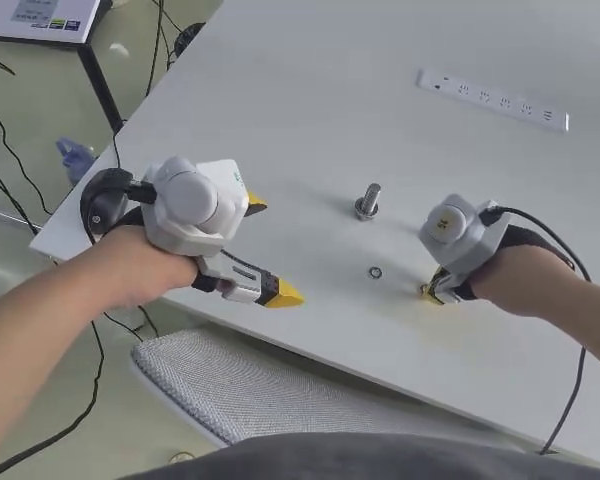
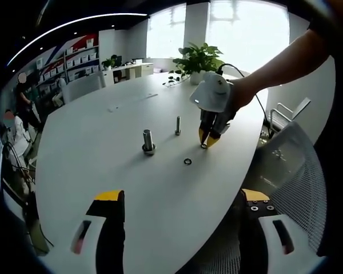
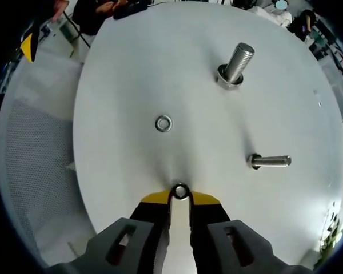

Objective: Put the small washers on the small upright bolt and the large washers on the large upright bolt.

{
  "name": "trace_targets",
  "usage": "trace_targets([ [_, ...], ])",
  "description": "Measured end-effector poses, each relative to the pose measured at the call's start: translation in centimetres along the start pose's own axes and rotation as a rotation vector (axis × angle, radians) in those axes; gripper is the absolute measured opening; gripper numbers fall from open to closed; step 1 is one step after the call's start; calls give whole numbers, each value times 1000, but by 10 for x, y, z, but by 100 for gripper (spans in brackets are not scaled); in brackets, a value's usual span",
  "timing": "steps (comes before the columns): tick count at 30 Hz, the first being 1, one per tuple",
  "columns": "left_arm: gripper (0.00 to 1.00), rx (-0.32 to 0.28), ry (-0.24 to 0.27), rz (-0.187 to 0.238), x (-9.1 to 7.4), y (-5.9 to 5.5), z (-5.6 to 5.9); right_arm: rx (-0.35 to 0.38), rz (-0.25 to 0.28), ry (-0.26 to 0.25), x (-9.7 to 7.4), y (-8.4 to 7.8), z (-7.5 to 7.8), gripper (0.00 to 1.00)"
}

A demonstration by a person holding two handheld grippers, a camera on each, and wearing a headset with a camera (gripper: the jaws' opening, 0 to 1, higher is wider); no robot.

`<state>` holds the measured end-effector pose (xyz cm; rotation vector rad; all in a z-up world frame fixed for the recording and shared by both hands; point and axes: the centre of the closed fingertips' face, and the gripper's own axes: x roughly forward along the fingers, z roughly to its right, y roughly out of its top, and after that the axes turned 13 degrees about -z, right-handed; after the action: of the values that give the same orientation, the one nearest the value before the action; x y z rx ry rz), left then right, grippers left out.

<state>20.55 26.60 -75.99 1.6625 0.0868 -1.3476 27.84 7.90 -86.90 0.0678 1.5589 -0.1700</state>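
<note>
Washer (image 3: 180, 191): sitting on the table (image 3: 120, 85), being pinched.
Right gripper (image 3: 180, 198): squeezing that washer, tips down on the table.
Second washer (image 3: 164, 123): lying loose between right gripper and big bolt (image 3: 236, 64).
Small bolt (image 3: 270, 161): standing near big bolt.
Left gripper (image 2: 182, 197): hovering at table edge, jaws gaping apart.

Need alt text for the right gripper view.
The right gripper pinches a washer on the white table. A second washer lies just ahead; beyond it stand a large bolt and a small bolt.
</note>
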Motion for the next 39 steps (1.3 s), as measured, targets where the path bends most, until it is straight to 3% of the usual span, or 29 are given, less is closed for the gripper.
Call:
trace_targets([
  [13, 81, 3, 2, -3, 1, 0, -3, 14, 13, 13, -9, -4, 1, 12],
  [28, 80, 6, 11, -10, 0, 1, -4, 36, 51, 21, -29, -2, 16, 12],
  [39, 80, 12, 12, -14, 0, 3, -5, 49, 69, 19, -56, -1, 33, 12],
])
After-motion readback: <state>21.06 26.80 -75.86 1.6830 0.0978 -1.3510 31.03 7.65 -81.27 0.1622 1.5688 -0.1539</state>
